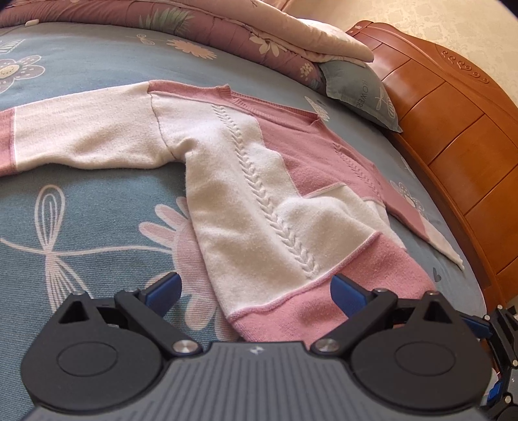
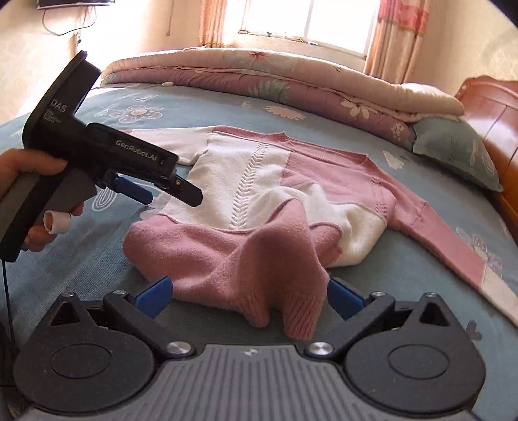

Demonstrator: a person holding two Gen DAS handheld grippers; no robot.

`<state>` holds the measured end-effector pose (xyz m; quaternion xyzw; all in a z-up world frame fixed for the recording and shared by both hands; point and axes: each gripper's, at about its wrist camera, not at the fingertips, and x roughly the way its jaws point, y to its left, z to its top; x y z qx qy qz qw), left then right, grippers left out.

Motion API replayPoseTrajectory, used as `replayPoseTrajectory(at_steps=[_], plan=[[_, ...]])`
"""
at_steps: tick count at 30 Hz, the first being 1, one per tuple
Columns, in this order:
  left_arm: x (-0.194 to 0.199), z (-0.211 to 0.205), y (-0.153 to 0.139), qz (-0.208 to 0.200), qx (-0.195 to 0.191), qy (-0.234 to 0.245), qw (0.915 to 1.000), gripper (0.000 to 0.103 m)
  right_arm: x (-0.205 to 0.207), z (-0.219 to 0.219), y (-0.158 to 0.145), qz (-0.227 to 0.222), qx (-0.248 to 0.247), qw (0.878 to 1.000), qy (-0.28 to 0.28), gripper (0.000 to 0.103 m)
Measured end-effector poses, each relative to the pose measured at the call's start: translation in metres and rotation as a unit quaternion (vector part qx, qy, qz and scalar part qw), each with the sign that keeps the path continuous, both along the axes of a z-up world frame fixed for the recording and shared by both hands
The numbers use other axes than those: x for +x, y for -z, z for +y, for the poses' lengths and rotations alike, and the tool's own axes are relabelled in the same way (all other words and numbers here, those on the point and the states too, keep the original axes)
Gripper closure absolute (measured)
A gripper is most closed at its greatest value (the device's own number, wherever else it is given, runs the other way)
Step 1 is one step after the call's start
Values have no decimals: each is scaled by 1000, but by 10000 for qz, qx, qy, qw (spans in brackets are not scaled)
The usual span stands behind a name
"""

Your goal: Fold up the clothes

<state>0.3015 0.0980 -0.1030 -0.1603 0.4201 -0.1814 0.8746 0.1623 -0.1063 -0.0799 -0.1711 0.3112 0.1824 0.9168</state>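
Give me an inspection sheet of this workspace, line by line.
Surface: bed sheet, blue-grey with flower print.
Job's things: pink and white sweater spread out, hem bunched into a raised fold.
Clutter: rolled quilt, pillow.
Grippers: left gripper open above the hem; right gripper open, hem fold between its fingers, not clamped.
Cables: dark cable under the left handle.
Surroundings: wooden headboard, curtained window.
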Motion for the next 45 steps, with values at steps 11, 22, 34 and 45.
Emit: replayPoseTrajectory(at_steps=[11, 22, 34, 45], plan=[[-1, 23, -13, -169, -135, -306, 9993, 5, 20, 86, 50, -638, -2157, 9667, -1217, 0], [1, 20, -11, -134, -320, -138, 9993, 5, 82, 44, 11, -1165, -2083, 9711, 0, 0], [3, -41, 19, 161, -978, 983, 9902, 5, 41, -27, 7, -468, -1138, 9922, 202, 0], [-7, -39, 4, -445, -1047, 1107, 9873, 5, 20, -91, 24, 358, 1062, 9904, 810, 0]])
